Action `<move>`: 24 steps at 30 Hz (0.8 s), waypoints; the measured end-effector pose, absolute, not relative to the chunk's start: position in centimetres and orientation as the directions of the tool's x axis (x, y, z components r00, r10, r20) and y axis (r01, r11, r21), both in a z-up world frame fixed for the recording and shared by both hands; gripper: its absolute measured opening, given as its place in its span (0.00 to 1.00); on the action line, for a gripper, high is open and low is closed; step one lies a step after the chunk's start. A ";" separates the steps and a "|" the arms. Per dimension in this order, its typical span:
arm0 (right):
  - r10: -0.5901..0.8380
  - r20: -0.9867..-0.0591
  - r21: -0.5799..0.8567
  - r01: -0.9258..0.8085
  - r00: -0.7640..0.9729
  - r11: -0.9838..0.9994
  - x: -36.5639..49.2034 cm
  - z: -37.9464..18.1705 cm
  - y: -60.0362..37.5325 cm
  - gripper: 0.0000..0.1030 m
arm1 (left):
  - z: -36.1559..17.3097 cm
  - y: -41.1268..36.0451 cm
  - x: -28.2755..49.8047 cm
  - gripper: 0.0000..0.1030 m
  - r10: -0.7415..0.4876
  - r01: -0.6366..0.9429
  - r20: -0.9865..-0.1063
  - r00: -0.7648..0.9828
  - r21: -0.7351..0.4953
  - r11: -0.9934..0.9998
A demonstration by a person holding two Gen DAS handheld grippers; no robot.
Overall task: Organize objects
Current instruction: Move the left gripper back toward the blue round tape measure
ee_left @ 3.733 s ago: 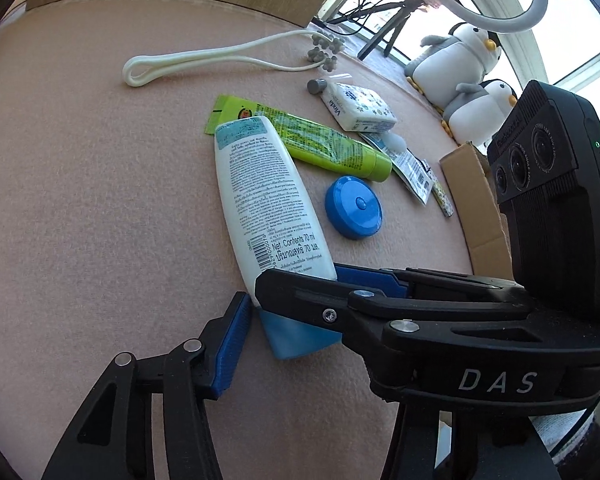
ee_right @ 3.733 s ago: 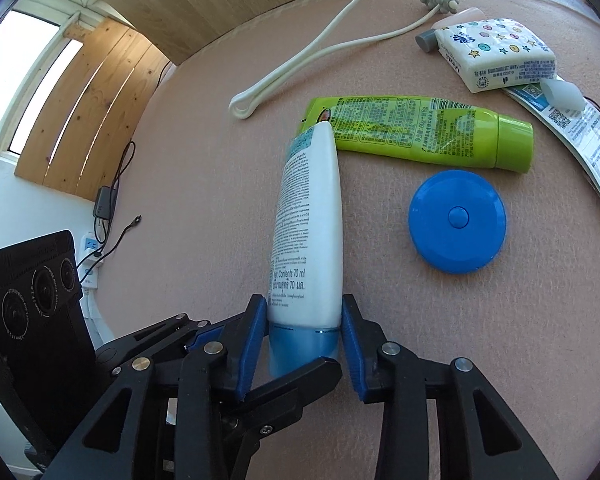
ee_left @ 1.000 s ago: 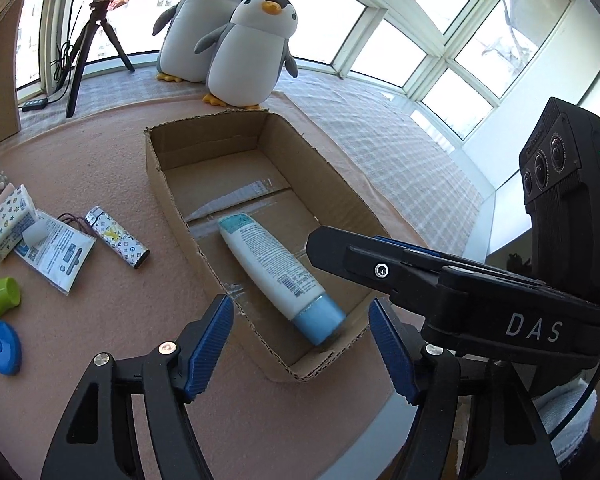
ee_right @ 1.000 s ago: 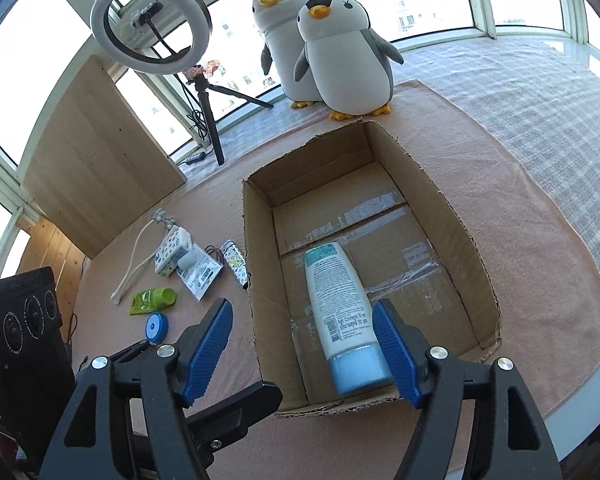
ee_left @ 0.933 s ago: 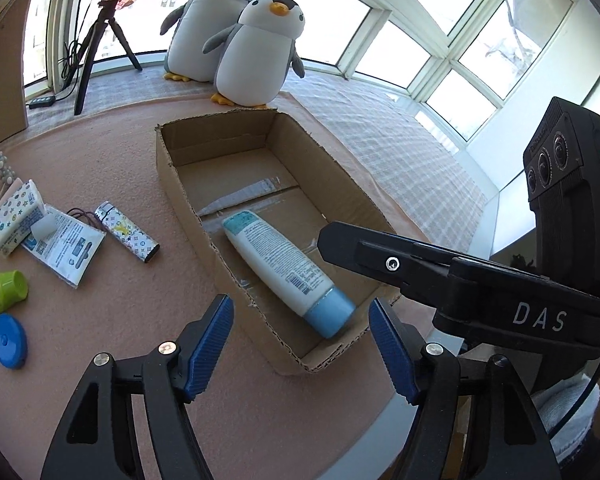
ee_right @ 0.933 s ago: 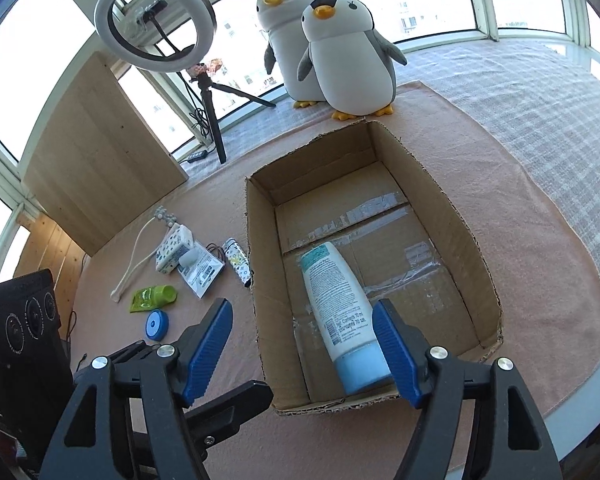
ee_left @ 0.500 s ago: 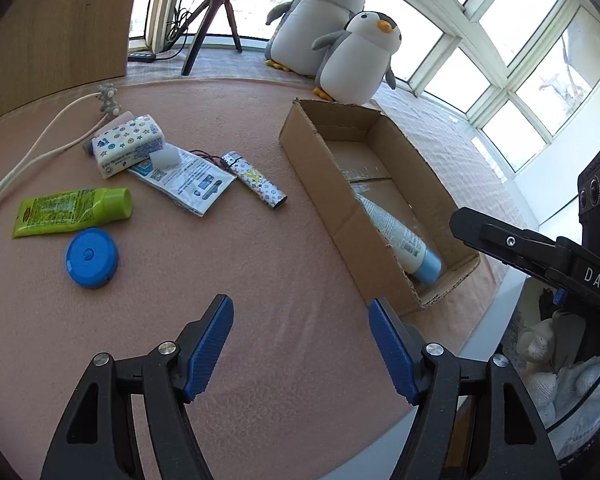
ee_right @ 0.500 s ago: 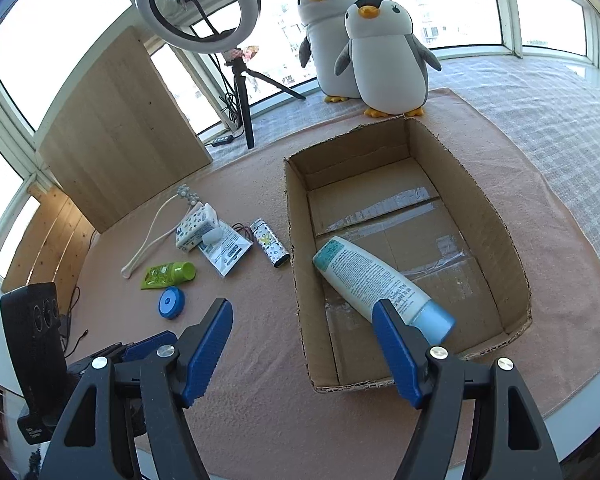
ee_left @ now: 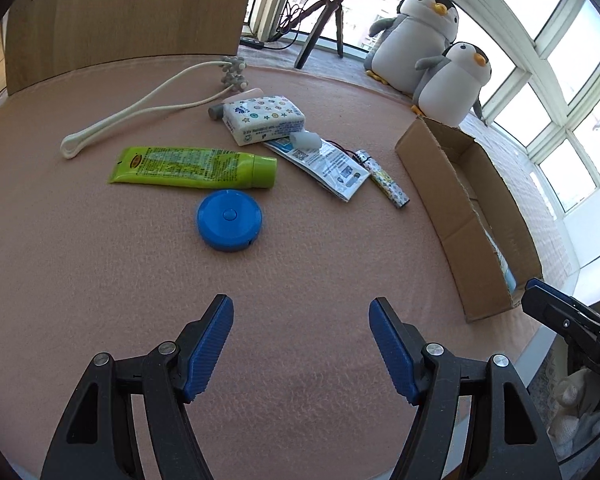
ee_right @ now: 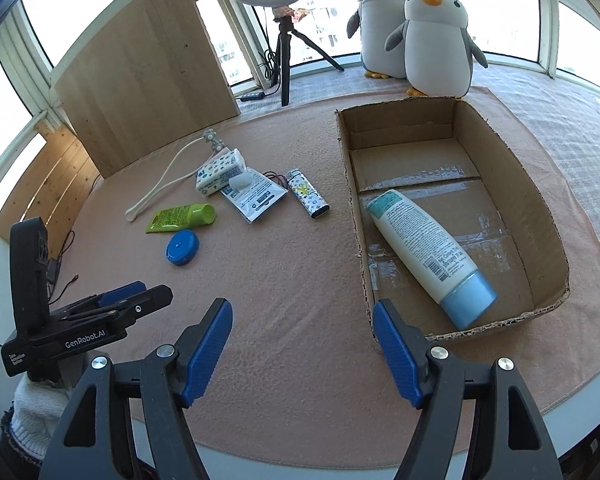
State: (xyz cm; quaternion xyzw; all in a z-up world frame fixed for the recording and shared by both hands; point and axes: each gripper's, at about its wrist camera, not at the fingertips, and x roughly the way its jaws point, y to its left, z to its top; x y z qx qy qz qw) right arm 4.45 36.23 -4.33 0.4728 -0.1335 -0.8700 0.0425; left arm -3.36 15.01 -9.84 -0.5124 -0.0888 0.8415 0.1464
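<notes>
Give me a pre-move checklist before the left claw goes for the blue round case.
1. Left claw open and empty: ok.
2. Blue round case lies flat on the mat, apart from the green tube: ok.
3. Path from left claw to the case free of other items: ok.
4. Right claw open, holding nothing: ok.
5. Cardboard box has floor space beside the white lotion tube: ok.
6. Case narrow enough for the claw's opening: cannot tell.
</notes>
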 end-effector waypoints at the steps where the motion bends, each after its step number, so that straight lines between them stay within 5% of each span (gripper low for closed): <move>1: -0.200 -0.813 0.270 -0.050 -0.547 -0.962 4.5 -4.4 36.0 0.67 | -10.0 14.8 -3.4 0.72 0.329 -0.148 -0.838 -0.435 -0.294 -0.944; 24: -0.192 -0.830 0.260 -0.058 -0.524 -0.964 5.4 -4.8 34.5 0.68 | -11.5 13.9 -6.7 0.72 0.226 -0.105 -0.860 -0.458 -0.200 -0.974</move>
